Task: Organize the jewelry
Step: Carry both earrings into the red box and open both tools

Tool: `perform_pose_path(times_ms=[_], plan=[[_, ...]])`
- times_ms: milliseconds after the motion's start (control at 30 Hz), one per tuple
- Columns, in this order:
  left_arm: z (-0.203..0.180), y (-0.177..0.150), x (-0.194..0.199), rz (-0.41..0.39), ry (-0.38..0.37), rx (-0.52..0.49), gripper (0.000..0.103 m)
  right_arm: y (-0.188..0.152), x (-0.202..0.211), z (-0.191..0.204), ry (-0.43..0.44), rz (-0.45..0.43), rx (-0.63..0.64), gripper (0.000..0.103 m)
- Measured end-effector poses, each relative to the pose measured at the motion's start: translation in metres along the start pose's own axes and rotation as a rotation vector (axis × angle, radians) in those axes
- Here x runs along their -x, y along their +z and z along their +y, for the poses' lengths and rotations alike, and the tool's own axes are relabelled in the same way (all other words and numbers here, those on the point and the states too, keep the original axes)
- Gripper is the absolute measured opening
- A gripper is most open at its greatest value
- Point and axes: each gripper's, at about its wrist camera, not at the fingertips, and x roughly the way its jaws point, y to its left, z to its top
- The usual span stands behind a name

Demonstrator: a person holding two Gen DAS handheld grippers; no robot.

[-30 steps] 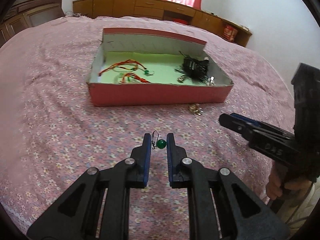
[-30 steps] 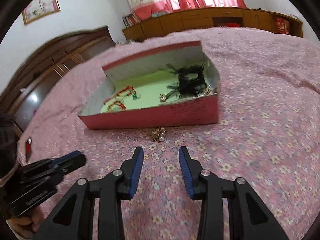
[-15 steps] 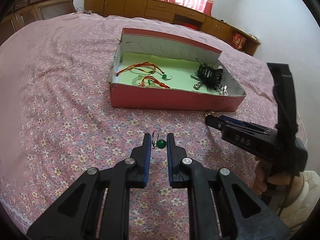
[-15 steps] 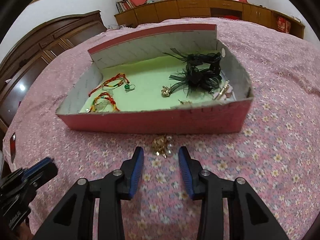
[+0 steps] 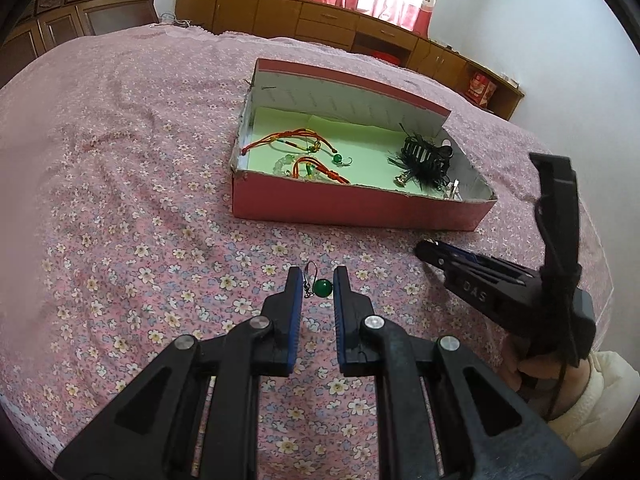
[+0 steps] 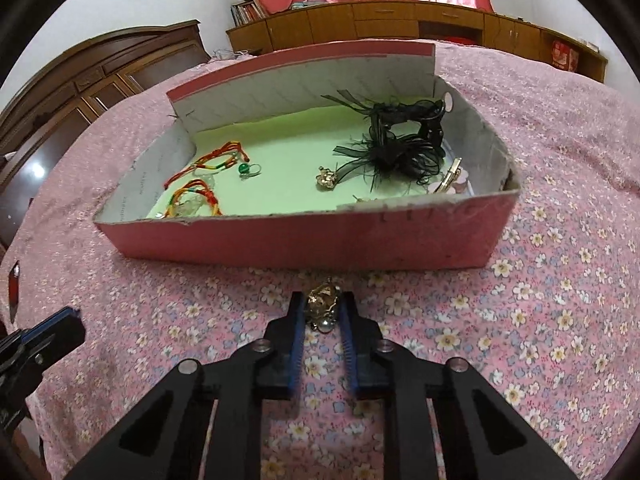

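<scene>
**A:** Start nearest you. Your right gripper (image 6: 322,314) has its fingers spread on either side of the gold earring (image 6: 323,305), which lies on the bedspread (image 6: 540,300) just short of the red box (image 6: 304,240). It sits squarely between the pads, not yet pinched.

**B:** And my left?

**A:** Your left gripper (image 5: 316,286) has its fingers parted around the green bead earring (image 5: 320,287), hook to the left. Whether the pads press it, I cannot tell.

**B:** Which goes first?

**A:** I'd judge the right: it is much nearer the box, whose front wall stands directly ahead. Lift over that wall. Beyond it lie the red cord bracelets (image 6: 200,184) and black hair clip (image 6: 400,140).
</scene>
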Motion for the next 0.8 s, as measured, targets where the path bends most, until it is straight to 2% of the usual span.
perform_pose_path(times_ms=[500, 800], plan=[[-0.014, 0.007, 0.000, -0.032, -0.014, -0.024, 0.007, -0.017, 0.052, -0.008, 0.088, -0.088, -0.038, 0.017], [-0.027, 0.017, 0.007, -0.086, -0.054, -0.051, 0.007, -0.016, 0.087, -0.006, 0.112, -0.188, -0.028, 0.017]])
